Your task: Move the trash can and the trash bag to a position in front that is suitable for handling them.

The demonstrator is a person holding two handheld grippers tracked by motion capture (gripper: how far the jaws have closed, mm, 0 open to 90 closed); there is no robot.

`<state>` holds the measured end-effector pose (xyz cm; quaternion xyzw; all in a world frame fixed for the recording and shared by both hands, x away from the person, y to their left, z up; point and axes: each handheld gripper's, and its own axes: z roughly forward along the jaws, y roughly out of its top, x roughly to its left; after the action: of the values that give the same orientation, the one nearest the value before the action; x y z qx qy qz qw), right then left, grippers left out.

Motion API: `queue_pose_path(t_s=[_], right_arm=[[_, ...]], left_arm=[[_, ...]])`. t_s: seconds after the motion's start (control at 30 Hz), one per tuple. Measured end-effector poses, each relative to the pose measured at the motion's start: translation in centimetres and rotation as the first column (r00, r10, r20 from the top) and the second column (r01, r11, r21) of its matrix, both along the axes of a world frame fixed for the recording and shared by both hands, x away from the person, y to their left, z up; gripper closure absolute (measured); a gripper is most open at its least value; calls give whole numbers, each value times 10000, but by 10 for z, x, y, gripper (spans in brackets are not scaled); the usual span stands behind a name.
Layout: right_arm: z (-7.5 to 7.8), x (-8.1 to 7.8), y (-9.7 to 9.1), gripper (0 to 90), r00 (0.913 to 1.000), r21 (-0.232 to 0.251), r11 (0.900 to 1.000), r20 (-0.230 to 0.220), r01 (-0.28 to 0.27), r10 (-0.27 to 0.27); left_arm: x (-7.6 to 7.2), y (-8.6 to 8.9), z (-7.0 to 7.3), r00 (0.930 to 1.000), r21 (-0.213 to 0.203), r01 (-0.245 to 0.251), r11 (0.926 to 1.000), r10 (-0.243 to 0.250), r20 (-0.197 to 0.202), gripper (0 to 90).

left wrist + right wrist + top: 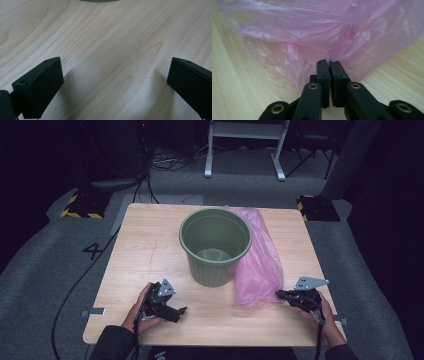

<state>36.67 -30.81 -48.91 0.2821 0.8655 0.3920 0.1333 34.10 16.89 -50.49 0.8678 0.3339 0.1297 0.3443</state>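
A pink plastic bag (257,265) lies crumpled on the wooden table (145,250), leaning against the right side of a green plastic pot (215,245) that stands upright with nothing inside. My right gripper (278,294) meets the bag's near right corner. In the right gripper view the gripper (329,62) is shut, with the bag's (312,37) thin film pinched at its tips and creases running to them. My left gripper (179,311) lies low at the front left, apart from the pot. Its jaws stand wide open (115,85) over bare wood, and the pot's base (98,0) peeks in at the top edge.
Grey carpet surrounds the table. Yellow-and-black striped blocks (80,206) sit by its far corners, a white frame (245,145) stands behind, and a black cable (82,280) trails along the floor at the left. A small metal bracket (93,312) sticks out from the front left edge.
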Motion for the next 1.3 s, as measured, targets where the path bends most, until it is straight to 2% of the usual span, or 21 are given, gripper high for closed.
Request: queue_pose_path(t_s=[0.03,0.07,0.1,0.17,0.2,0.27,0.33,0.4,0.43,0.5,0.53,0.6,0.7,0.9,1.03,1.1,1.13,1.17,1.23,1.3], right_arm=[[0,0,0,866,10000,0,10000,0,0,0],[1,-4,11,867,9995,34,9995,49,-302,302],[1,-4,11,867,9995,34,9995,49,-302,302],[2,-9,22,866,9981,70,9980,61,-621,621],[2,-11,26,866,9975,49,9975,46,-708,708],[2,-13,32,866,9963,0,9963,49,-859,859],[2,-14,36,866,9957,64,9957,5,-921,921],[1,-14,40,864,9950,89,9949,-31,-1001,1002],[0,-14,42,863,9947,66,9947,-40,-1026,1027],[0,-15,43,862,9941,80,9941,-45,-1084,1085],[0,-16,47,860,9925,154,9924,-64,-1220,1221],[-1,-17,51,855,9900,199,9899,-83,-1405,1407],[-1,-18,54,854,9883,234,9882,-132,-1517,1520],[-2,-22,62,878,9807,225,9810,-266,-1929,1935],[-3,-24,65,881,9765,203,9769,-316,-2125,2131],[-3,-24,65,881,9754,231,9759,-329,-2171,2178],[-3,-25,66,880,9734,356,9739,-408,-2240,2253],[-3,-25,66,880,9734,356,9739,-408,-2240,2253],[-4,-27,67,878,9703,381,9709,-418,-2366,2381],[-4,-29,69,866,9677,413,9683,-436,-2465,2482]], left_arm=[[0,0,0,10000,0,0,10000,0,0,1],[-1,-4,0,10000,-23,29,10000,-29,8,2],[-1,-4,0,10000,-23,29,10000,-29,8,4],[-3,-12,1,9998,-23,208,9998,-208,3,19],[-4,-15,2,9996,-104,293,9995,-293,11,54],[-4,-19,3,9993,-218,376,9991,-374,91,183],[-5,-35,6,9967,-263,802,9964,-800,111,150],[-6,-47,10,9931,-320,1143,9929,-1135,285,173],[-6,-47,10,9931,-320,1143,9929,-1135,285,154],[-8,-58,13,9880,-360,1483,9883,-1465,490,157],[-10,-66,14,9829,-425,1752,9836,-1722,656,152],[-11,-75,15,9762,-321,2020,9789,-1985,873,163],[-11,-82,17,9736,-369,2060,9778,-2011,1083,168],[-4,-96,22,9694,-842,2172,9725,-2049,1350,158],[0,-103,23,9665,-970,2241,9697,-2084,1498,159],[0,-104,22,9662,-952,2275,9691,-2125,1461,164],[1,-108,20,9618,-842,2443,9660,-2303,1479,169],[1,-108,20,9618,-842,2443,9660,-2303,1479,178],[3,-112,18,9601,-831,2519,9642,-2382,1466,236],[5,-116,16,9578,-682,2554,9644,-2428,1536,368]])
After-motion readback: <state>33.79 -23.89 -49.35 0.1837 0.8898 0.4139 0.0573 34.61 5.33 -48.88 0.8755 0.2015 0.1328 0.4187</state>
